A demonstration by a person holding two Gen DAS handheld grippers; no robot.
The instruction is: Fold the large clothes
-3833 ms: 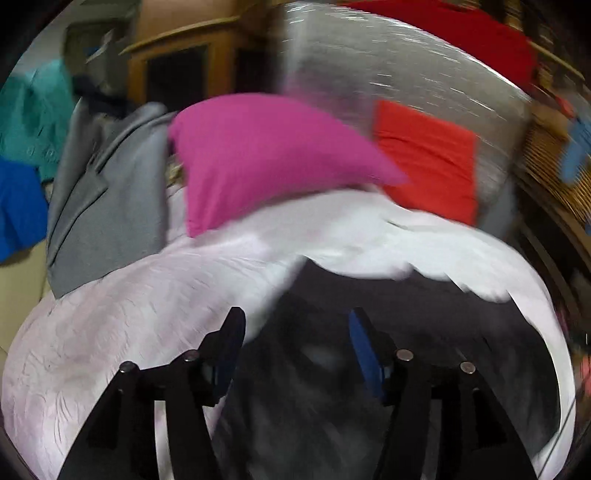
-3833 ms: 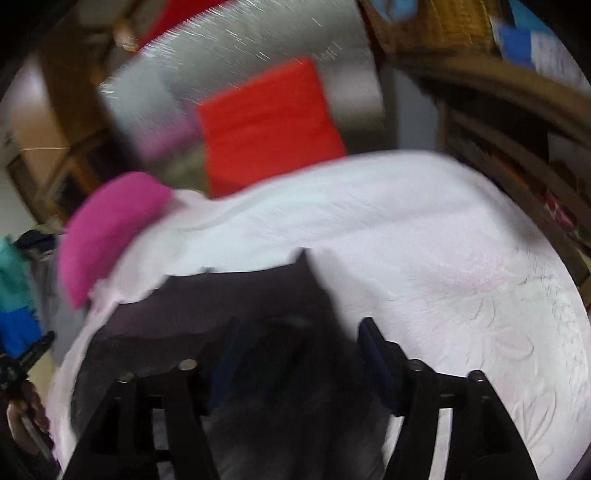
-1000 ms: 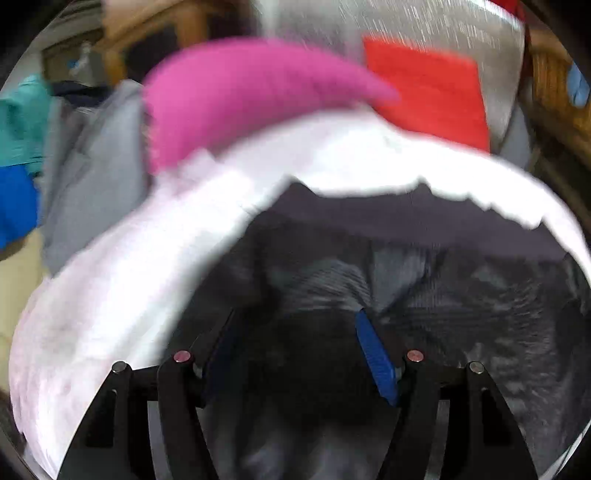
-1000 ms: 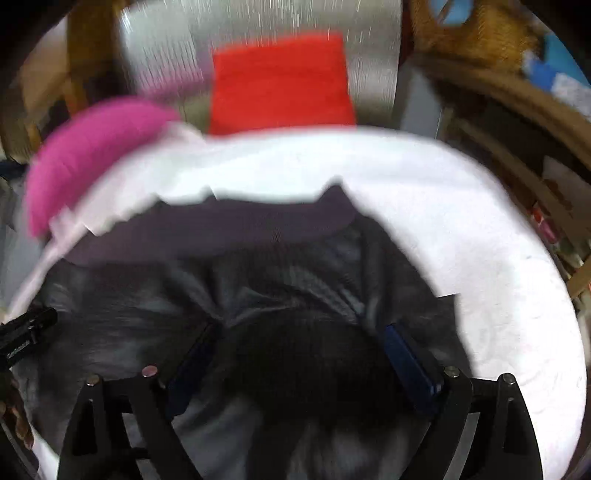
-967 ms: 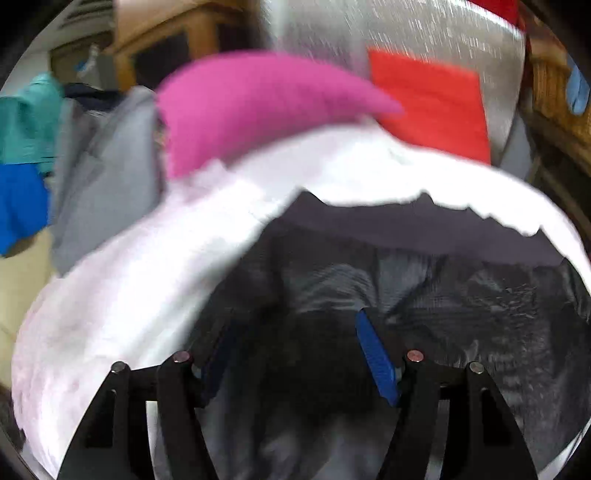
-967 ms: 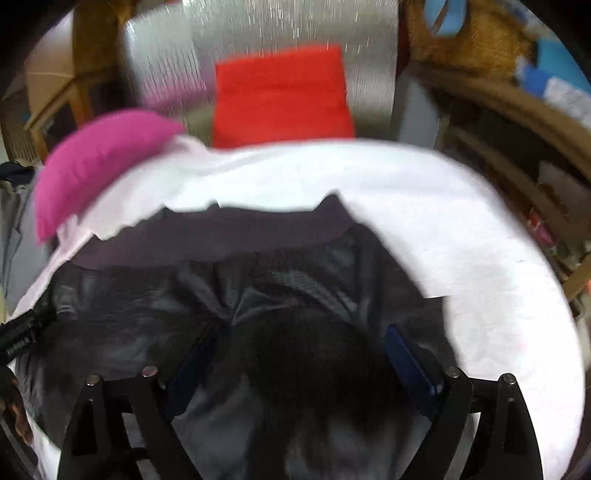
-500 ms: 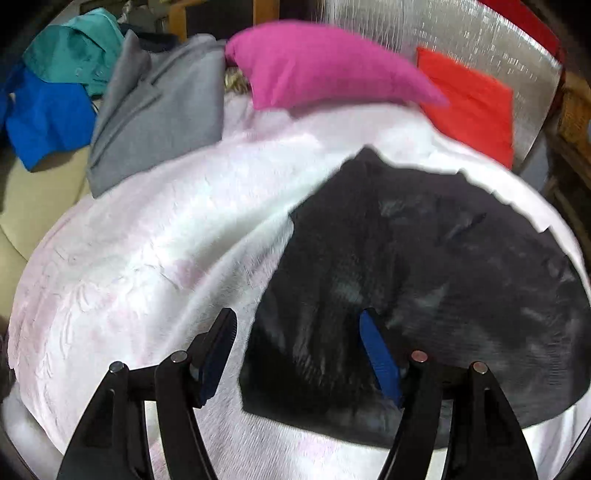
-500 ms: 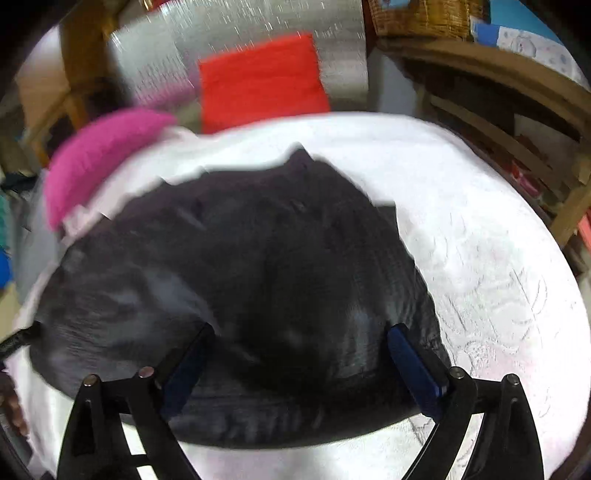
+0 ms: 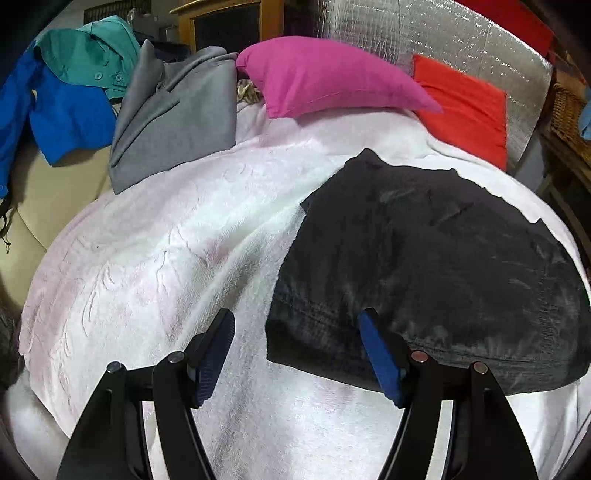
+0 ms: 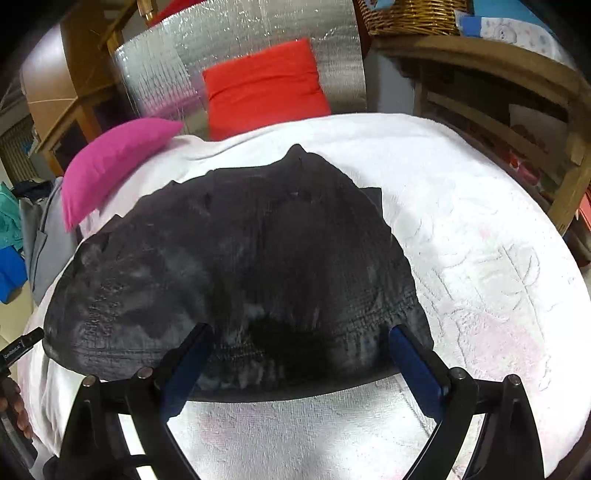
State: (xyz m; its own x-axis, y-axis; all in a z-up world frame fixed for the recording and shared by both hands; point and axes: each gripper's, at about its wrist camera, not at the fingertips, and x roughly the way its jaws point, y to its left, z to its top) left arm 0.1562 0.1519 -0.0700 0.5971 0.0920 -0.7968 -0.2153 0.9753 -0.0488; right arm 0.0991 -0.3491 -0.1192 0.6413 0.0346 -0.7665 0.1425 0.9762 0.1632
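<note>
A black garment (image 9: 436, 266) lies folded and flat on the white blanket (image 9: 166, 258) that covers the bed. My left gripper (image 9: 295, 321) hovers open over the garment's near left corner; its right finger (image 9: 380, 362) is above the fabric and its left finger above bare blanket. In the right wrist view the same garment (image 10: 240, 251) fills the middle. My right gripper (image 10: 301, 332) stands open and wide over its near edge, pinching nothing. A bit of the left gripper (image 10: 22, 347) and a hand show at the left border.
A pink pillow (image 9: 325, 77) and a red cushion (image 9: 461, 107) lean against a silver foil panel (image 9: 443, 37) at the head. Grey (image 9: 173, 118), teal (image 9: 88, 51) and blue (image 9: 66, 114) clothes are piled at the far left. Wooden shelves (image 10: 517, 110) and a wicker basket (image 10: 410, 14) stand to the right.
A second ago the dark fabric bulged up close between both pairs of fingers. Now it lies flat on the blanket, and both grippers have drawn back to its near edge.
</note>
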